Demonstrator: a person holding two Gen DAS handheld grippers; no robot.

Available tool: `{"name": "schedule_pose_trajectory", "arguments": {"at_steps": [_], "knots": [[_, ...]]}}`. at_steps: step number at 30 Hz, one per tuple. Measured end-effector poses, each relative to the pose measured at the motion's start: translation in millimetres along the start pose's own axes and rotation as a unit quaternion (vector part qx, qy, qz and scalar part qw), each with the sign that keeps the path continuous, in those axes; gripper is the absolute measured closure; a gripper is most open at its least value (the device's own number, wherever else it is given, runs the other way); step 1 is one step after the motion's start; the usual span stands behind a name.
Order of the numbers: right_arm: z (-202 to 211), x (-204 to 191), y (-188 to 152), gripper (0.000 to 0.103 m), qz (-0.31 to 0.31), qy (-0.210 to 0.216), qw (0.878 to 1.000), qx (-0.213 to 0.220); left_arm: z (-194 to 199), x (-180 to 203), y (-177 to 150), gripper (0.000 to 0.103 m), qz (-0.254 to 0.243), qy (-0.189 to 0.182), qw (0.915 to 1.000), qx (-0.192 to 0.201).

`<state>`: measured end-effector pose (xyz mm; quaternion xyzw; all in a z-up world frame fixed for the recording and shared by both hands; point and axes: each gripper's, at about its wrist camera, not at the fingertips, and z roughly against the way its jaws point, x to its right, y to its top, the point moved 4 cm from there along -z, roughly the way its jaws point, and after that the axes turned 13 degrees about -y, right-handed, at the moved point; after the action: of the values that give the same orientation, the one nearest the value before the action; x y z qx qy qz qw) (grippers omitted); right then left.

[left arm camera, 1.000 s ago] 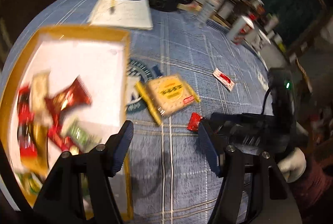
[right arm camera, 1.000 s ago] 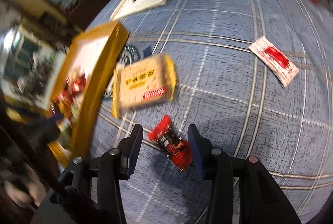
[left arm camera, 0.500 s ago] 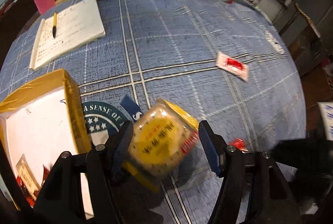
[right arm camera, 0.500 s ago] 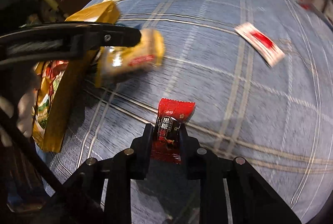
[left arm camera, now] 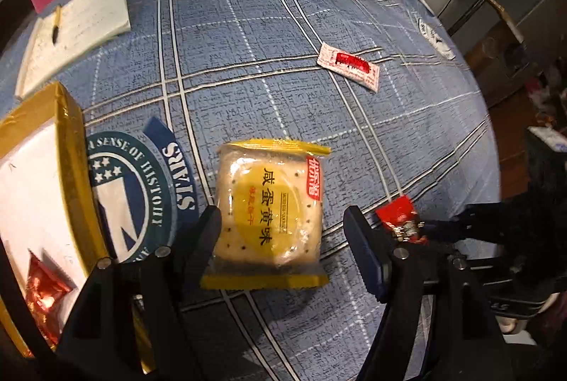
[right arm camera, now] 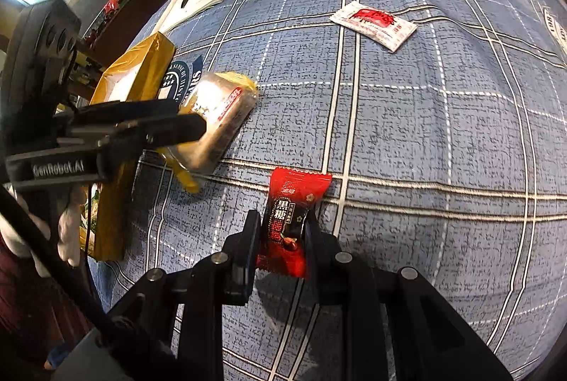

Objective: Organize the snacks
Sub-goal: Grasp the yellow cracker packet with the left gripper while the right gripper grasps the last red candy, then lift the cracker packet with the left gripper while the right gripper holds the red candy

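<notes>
Right tongs point(right arm camera: 281, 234): pressed onto a red candy packet point(right arm camera: 288, 221), which is pinched between both fingers low over the blue plaid table point(right arm camera: 443, 140); from the left wrist view the same packet is glimpsed at the tip of the other tool.
Left tongs point(left arm camera: 281, 236): spread wide, a yellow cracker packet point(left arm camera: 271, 209) is framed between the fingers; the left finger is at the wrapper's edge, the right finger stands apart from it.
Step in hand: two snacks are being collected at once, one already gripped, one only bracketed.
Gold box point(left arm camera: 69, 147): seen just left of the cracker packet, with a red foil snack point(left arm camera: 44, 282) already inside.
Next move, as judged: the left tongs would need to be closed on the cracker packet, then both snacks carried over the box wall and released.
Farther off: a white and red sachet point(left arm camera: 349, 66) is left lying on the table, well apart from the box.
Background: an open notebook point(left arm camera: 76, 23) is seen near the far edge.
</notes>
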<state>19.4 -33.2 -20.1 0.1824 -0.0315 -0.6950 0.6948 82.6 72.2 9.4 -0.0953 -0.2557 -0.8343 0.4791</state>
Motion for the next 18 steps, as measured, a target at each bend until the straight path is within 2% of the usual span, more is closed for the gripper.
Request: {"name": "schedule_pose_trajectory", "arguments": {"at_steps": [1, 4, 10, 14, 18], "knots": [[0, -1, -1, 0.08, -0.002, 0.001, 1.0, 0.001, -1, 2, 0, 0.031, -0.009, 0.021, 0.9997, 0.005], [5, 2, -5, 0.08, -0.004, 0.001, 1.0, 0.002, -5, 1, 2, 0.03, -0.019, 0.05, 0.9985, 0.012], [14, 8, -13, 0.08, -0.007, 0.002, 1.0, 0.003, -23, -4, -2, 0.027, -0.013, 0.07, 0.9975, 0.004], [17, 9, -14, 0.08, -0.008, 0.001, 1.0, 0.006, -31, 3, -6, 0.025, -0.033, 0.104, 0.994, -0.002], [19, 7, -16, 0.08, -0.009, 0.003, 1.0, 0.008, -35, 5, -6, 0.016, -0.028, 0.105, 0.9941, 0.008]]}}
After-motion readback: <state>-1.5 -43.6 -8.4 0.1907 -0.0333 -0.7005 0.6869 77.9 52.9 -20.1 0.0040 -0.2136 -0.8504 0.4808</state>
